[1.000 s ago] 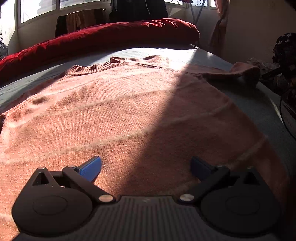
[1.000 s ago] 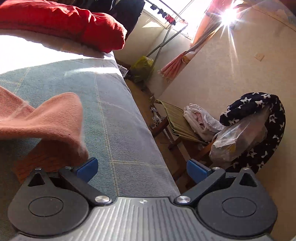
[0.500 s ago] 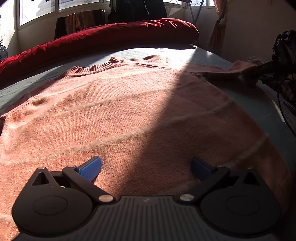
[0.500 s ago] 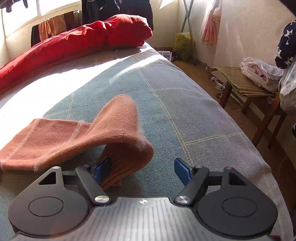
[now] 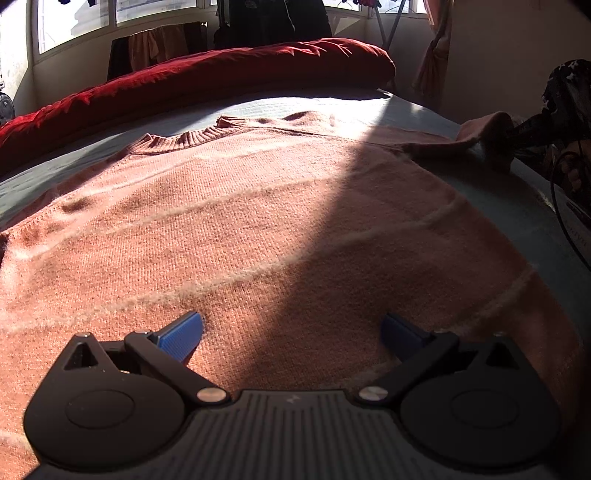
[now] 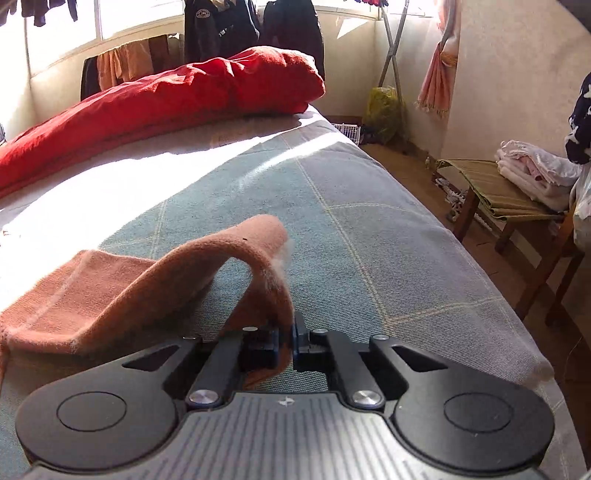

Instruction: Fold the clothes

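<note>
My left gripper (image 5: 291,332) sits low over the hem end of the sweater (image 5: 258,229), jaws spread wide, nothing between them; blue pads (image 5: 181,336) hover just above the knit, contact I cannot confirm. The sweater lies flat on the bed (image 5: 517,206), salmon-pink with pale thin stripes, ribbed collar (image 5: 184,138) at the far end; half in sun, half under a dark diagonal shadow.

My right gripper (image 6: 286,343) has its jaws closed on the cuff end of the sleeve (image 6: 177,280); the cloth arches up from the pinch and runs off to the left, the rest lying on the grey-blue checked bed cover (image 6: 369,240). From the left wrist view the same sleeve (image 5: 484,133) shows lifted at the far right edge of the bed, my right gripper (image 5: 532,127) dark beside it.

Behind: red quilt (image 6: 166,96) rolled along the head of the bed; dark jackets (image 6: 251,26) hanging at the window; a wooden stool (image 6: 495,192) to the right with folded pale laundry (image 6: 535,170) on it.
</note>
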Available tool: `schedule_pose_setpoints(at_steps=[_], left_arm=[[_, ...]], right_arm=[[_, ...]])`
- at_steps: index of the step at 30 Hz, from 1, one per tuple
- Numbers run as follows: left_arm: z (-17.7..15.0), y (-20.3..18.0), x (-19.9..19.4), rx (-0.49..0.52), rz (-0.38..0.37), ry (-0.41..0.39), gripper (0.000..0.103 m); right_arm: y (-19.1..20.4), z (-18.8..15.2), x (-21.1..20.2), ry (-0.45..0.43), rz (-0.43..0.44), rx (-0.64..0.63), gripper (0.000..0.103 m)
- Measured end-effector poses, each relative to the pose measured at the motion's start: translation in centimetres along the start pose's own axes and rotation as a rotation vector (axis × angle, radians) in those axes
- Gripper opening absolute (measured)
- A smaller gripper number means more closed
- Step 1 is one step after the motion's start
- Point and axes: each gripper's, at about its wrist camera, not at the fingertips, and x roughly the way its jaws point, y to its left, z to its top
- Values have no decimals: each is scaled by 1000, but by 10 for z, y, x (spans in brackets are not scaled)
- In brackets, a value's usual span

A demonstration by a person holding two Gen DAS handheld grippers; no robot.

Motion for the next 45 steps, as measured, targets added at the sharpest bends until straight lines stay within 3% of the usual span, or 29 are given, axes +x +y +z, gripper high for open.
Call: schedule_pose_setpoints(at_steps=[4,10,13,15,19,23,26,33,35,37,41,45], left_arm=[[0,0,0,0,0,-3,102],[-1,0,0,0,-2,-4,102],[-1,0,-1,-1,-1,-4,102],[-1,0,-1,-1,-2,-5,102],[-2,0,-1,-2,-6,-7,102],[-3,2,-2,-4,-13,-9,102],[-3,2,-2,-5,-14,-11,102],[-3,2,-2,-6,-15,-12,102],[-4,1,-2,-4,-14,-13,102],[-4,1,-2,-6,-13,-13,102],[-3,2,-3,-7,-13,-10,102],[-4,2,-3,-5,-15,-11,102]], right_arm=[[2,7,-11,-49,-167,-102,7],[9,7,-17,-120,-343,-253,8],[33,-4,-16,-207,-499,-464,15],[48,-13,-9,-215,-582,-608,16],[41,-16,-2,-135,-573,-624,24],[10,-16,1,-7,-540,-497,43],[-8,-19,0,58,-535,-447,47],[-44,-24,-5,157,-650,-391,50],[-56,-20,-14,142,-613,-301,50],[-69,-15,-25,126,-502,-150,51],[-117,-12,-39,78,-133,419,61],[-141,-36,-34,34,191,812,68]])
